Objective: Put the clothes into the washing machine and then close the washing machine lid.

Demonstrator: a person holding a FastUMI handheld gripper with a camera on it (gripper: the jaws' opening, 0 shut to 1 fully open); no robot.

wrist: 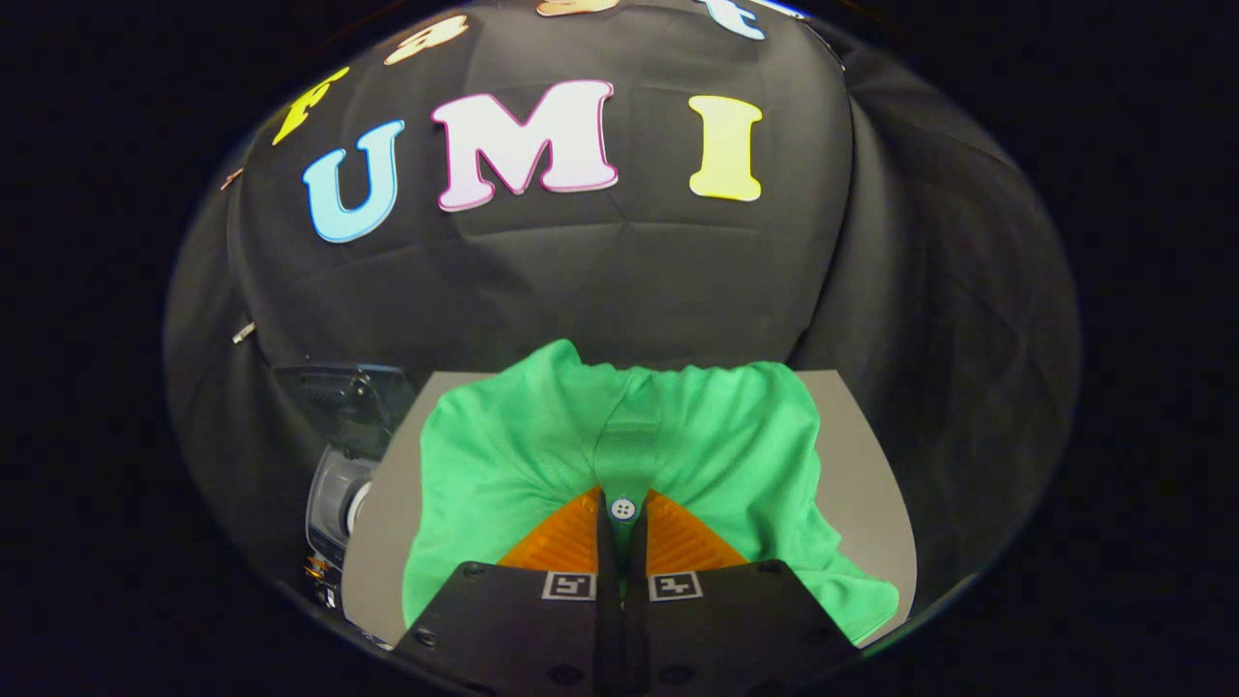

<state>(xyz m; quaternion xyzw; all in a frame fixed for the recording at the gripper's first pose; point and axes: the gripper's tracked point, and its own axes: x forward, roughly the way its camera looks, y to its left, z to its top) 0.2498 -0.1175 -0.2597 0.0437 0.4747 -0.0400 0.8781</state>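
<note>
Our gripper [621,511] is closed on the green shirt [542,436], pinching its buttoned placket on the table [866,465]. The washer [339,455] sits left, beside the table. We should lift high so trailing cloth clears the edge.

Gripper [622,518] low over the green shirt [542,445], both fingers [566,542] drawn together, pinching the shirt's button placket between their tips, pointing straight ahead across the garment
</note>
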